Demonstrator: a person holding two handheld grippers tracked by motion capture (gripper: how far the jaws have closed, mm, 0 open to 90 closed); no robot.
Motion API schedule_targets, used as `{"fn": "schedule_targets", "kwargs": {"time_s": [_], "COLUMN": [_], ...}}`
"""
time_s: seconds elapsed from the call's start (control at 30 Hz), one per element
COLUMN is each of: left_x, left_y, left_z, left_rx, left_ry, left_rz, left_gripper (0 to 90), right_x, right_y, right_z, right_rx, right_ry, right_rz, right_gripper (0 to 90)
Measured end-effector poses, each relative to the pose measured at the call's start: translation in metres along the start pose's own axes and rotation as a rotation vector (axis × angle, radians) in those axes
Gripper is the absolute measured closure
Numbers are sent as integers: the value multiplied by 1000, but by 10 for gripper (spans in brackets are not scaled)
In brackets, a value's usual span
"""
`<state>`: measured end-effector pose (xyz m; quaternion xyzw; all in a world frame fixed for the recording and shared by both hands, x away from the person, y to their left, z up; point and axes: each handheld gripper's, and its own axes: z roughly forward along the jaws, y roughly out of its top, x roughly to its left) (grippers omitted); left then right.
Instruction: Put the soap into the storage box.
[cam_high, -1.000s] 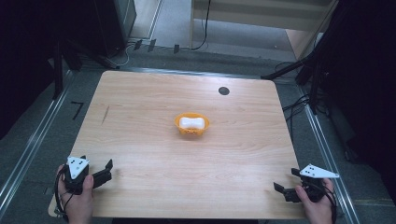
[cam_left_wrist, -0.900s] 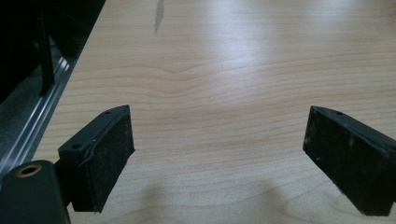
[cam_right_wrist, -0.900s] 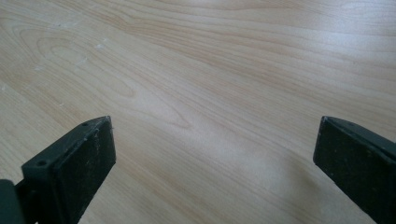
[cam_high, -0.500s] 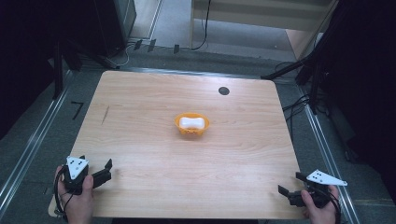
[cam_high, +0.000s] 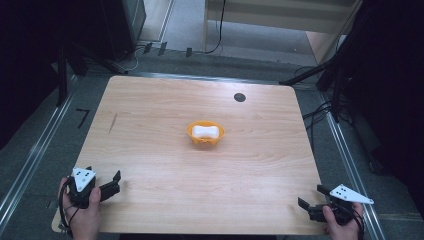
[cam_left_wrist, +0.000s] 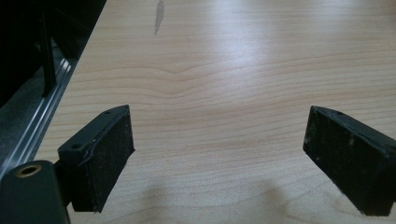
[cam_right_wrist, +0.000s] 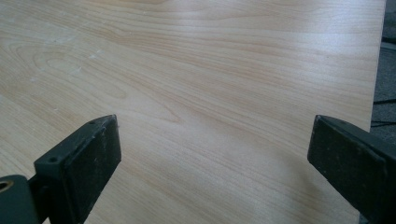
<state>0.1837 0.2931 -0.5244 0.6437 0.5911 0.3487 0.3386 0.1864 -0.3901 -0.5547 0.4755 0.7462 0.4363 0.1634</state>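
Note:
An orange bowl (cam_high: 205, 134) holding a white lump (cam_high: 206, 131) sits at the middle of the wooden table (cam_high: 150, 125). My left gripper (cam_high: 116, 183) rests at the near left corner, held in a hand, pointing right; its jaws stand open over bare wood (cam_left_wrist: 217, 149). At the near right corner my right gripper (cam_high: 310, 196) points left, far from the bowl. Its jaws have just been closing slightly but stand wide open with nothing between them (cam_right_wrist: 212, 154).
A small black round mark (cam_high: 240, 97) lies near the table's far edge. A thin dark streak (cam_high: 113, 123) marks the left side, also in the left gripper view (cam_left_wrist: 159, 16). Metal rails and cables run along the floor beside the table.
The right hand and its gripper have slipped a little toward the near right corner. The left gripper and the bowl have stayed put.

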Motion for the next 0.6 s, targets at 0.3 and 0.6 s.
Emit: {"fn": "schedule_targets", "kwargs": {"time_s": [0.3, 0.6], "left_x": [-1, 0], "left_y": [0, 0], "left_z": [0, 0], "left_rx": [-1, 2], "left_ry": [9, 9], "left_rz": [2, 1], "left_gripper": [90, 90], "right_x": [0, 0], "right_y": [-2, -2], "right_z": [0, 0], "right_rx": [-13, -21], "right_ry": [-10, -14], "right_rz": [-2, -2], "right_gripper": [32, 32]}}
